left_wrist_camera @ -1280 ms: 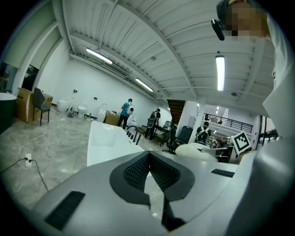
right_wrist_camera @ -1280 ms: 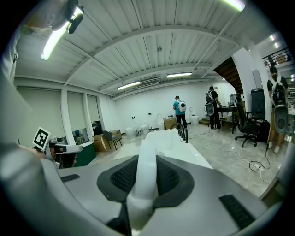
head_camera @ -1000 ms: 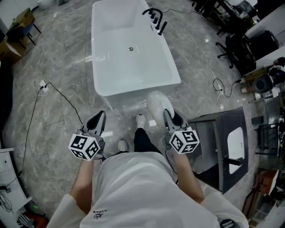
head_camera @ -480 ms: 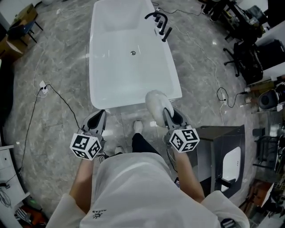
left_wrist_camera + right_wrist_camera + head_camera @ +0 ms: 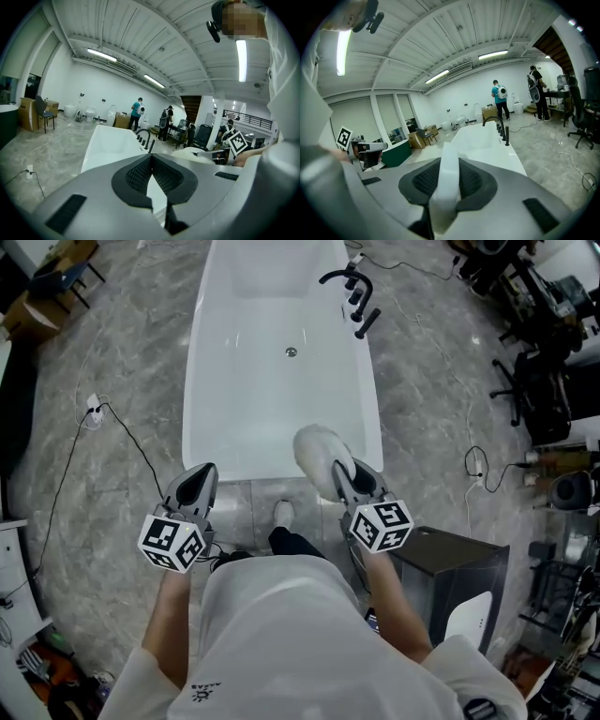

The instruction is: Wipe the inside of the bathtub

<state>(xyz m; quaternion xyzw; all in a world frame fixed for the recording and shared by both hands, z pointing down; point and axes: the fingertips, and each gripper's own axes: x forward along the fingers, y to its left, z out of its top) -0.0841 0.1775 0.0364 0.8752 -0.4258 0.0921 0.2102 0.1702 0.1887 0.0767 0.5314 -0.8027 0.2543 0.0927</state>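
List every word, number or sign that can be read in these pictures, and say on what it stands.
No text can be read in any view.
Dark print on the white shirt: too small to read.
Left marker cube and right marker cube: black-and-white square patterns only, no letters or numbers.

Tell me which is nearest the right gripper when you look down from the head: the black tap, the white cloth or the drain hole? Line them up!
1. The white cloth: held in the jaws of the right gripper, over the near end of the bathtub.
2. The drain hole: farther up, in the middle of the tub floor.
3. The black tap: farthest, on the tub's far right rim.
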